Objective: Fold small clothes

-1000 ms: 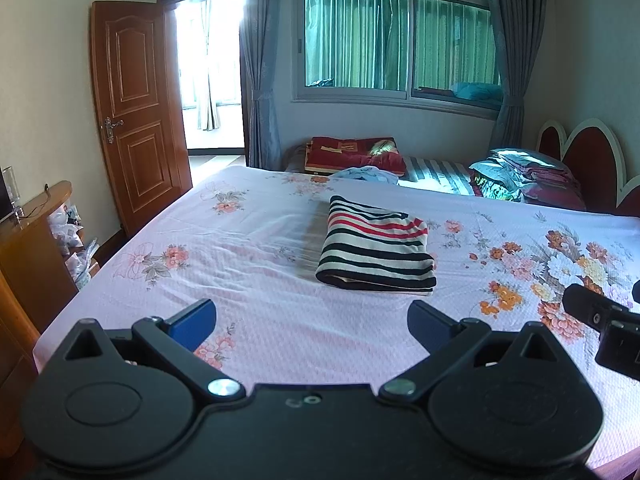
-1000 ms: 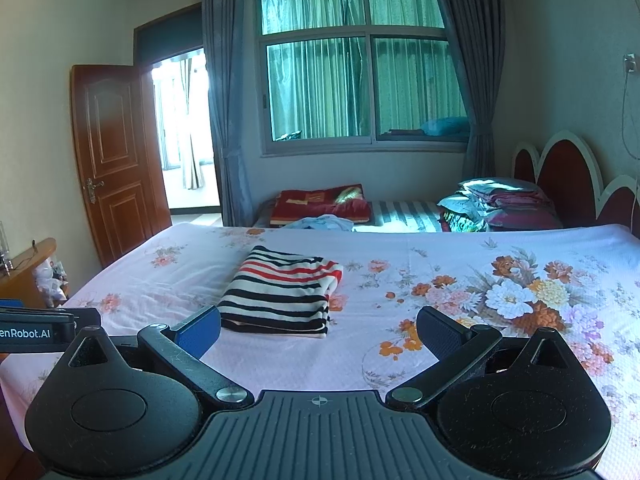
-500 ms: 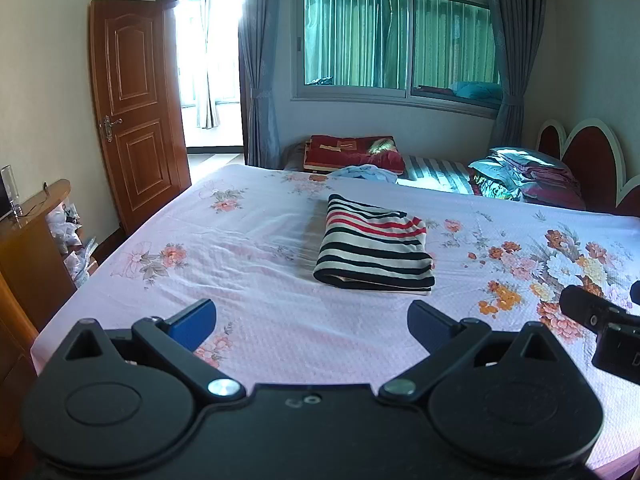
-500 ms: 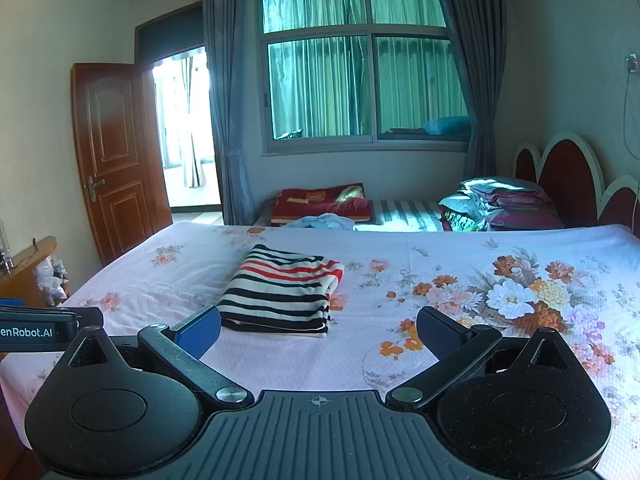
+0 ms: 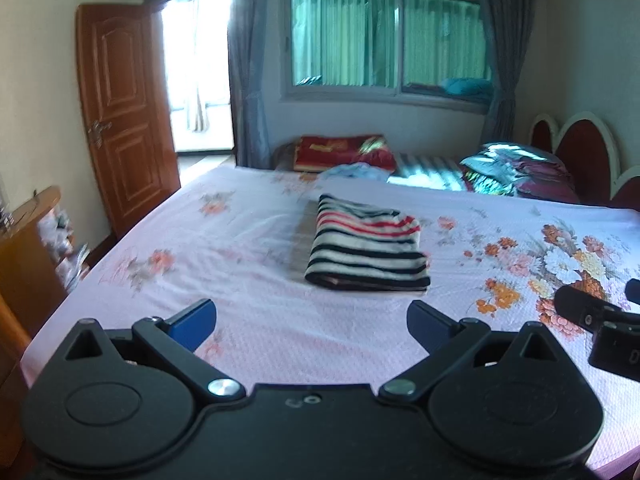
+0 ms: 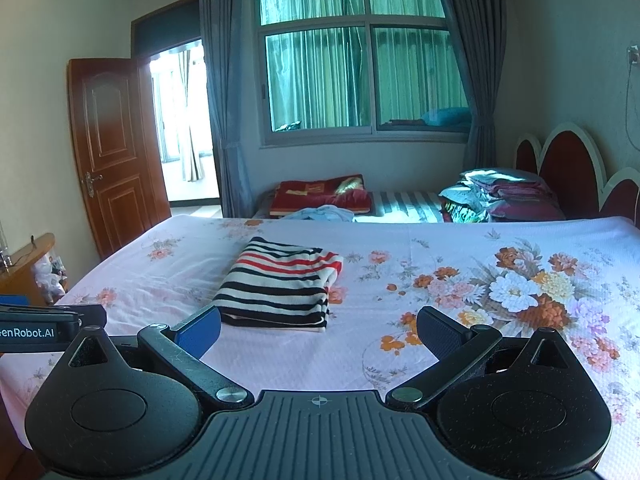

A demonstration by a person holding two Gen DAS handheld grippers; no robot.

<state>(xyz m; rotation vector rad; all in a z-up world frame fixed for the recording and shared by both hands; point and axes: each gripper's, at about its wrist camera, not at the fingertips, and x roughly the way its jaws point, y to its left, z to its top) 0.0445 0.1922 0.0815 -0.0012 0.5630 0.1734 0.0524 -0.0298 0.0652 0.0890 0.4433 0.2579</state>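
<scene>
Both grippers are built in black plastic, with silver pivot screws and blue pads (image 6: 200, 330); white lettering, seemingly "enRobot.AI", is printed on one side.

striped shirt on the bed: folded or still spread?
Folded. The striped shirt lies on the floral bedsheet as a compact rectangle, stacked layers visible at its near edge. Neither hand-held gripper touches it.

A home bedroom is shown. A bed (image 6: 440, 248) with floral sheet, a scalloped headboard (image 6: 568, 168), stacked pillows (image 6: 500, 196), a curtained window (image 6: 360, 76) and a wooden door (image 6: 112, 148) are seen.
</scene>
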